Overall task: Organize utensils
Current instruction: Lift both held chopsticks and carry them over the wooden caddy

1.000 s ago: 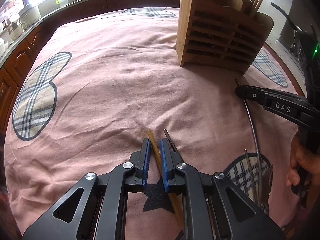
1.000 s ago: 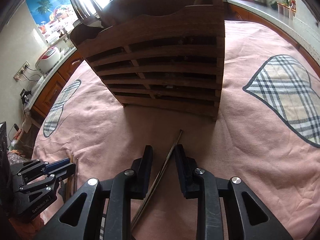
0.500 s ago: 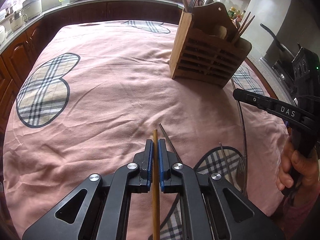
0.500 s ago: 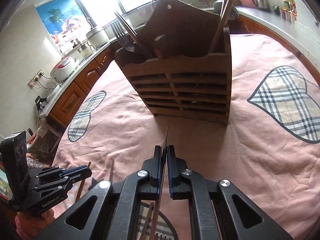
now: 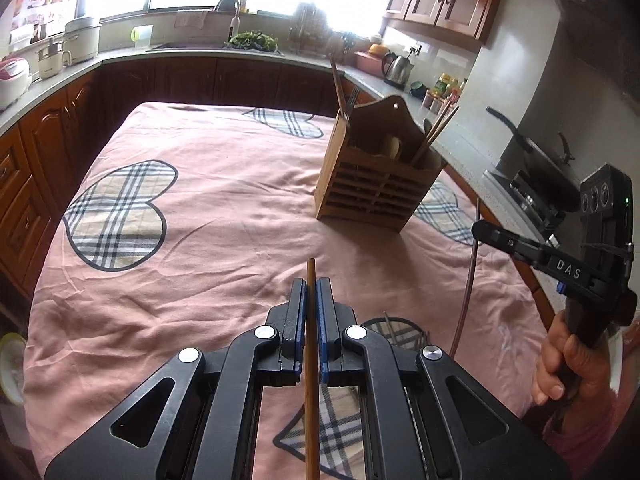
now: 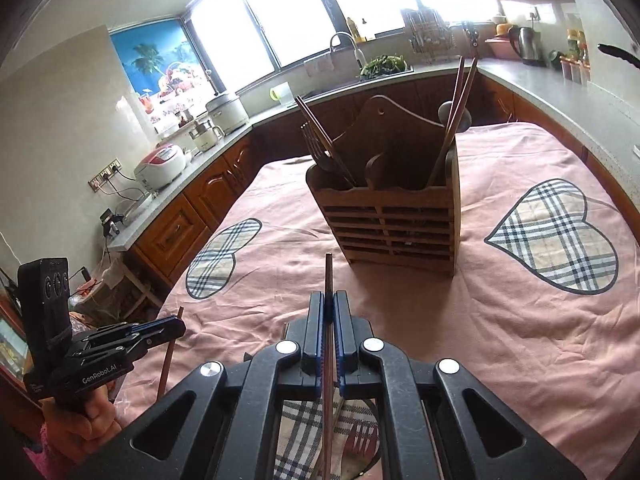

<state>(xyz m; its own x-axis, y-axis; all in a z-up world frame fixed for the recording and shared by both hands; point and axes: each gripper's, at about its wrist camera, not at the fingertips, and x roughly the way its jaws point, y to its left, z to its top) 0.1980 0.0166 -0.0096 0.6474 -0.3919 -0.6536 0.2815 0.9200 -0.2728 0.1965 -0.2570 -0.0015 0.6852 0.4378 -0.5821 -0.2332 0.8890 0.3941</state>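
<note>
My left gripper (image 5: 311,284) is shut on a brown wooden chopstick (image 5: 311,380) that runs straight along its fingers, lifted off the pink cloth. My right gripper (image 6: 329,298) is shut on a thin dark chopstick (image 6: 329,272), also held in the air. Each gripper shows in the other's view: the right gripper (image 5: 478,230) with its long thin stick (image 5: 466,292) hanging down, the left gripper (image 6: 178,324) with its chopstick (image 6: 166,364). The slatted wooden utensil holder (image 6: 396,232) stands upright ahead of both, with a fork, a spoon and chopsticks in it.
A fork (image 6: 360,440) and another thin utensil lie on the plaid heart of the pink tablecloth (image 5: 224,240), below the grippers. Wooden cabinets and a grey counter (image 5: 52,84) with cookers, a sink and a kettle ring the table. A person's hands grip both handles.
Both grippers closed on their sticks and rose from the cloth with them. The views tilted up, so the holder now sits farther off and the kitchen counter shows.
</note>
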